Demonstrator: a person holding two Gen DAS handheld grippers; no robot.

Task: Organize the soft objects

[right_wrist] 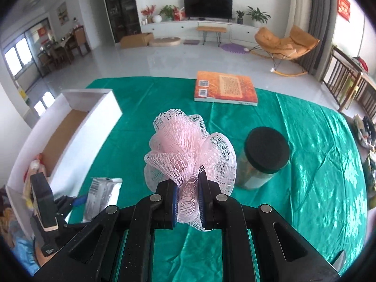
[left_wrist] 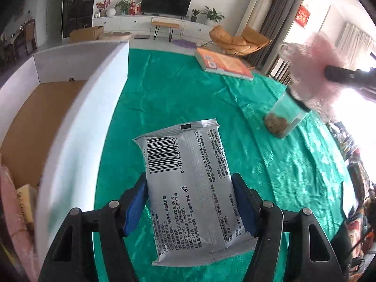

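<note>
A silver wipes packet with a barcode is lifted off the green cloth, and my left gripper is shut on its two long sides with the blue pads. The same packet shows at lower left of the right wrist view, beside the left gripper. My right gripper is shut on the gathered base of a pink mesh bath puff, held above the table. In the left wrist view the puff hangs blurred at upper right. A white box with a brown floor stands at left.
A clear jar with a black lid stands on the green tablecloth right of the puff. An orange book lies at the table's far edge. Several soft items lie in the box's near end.
</note>
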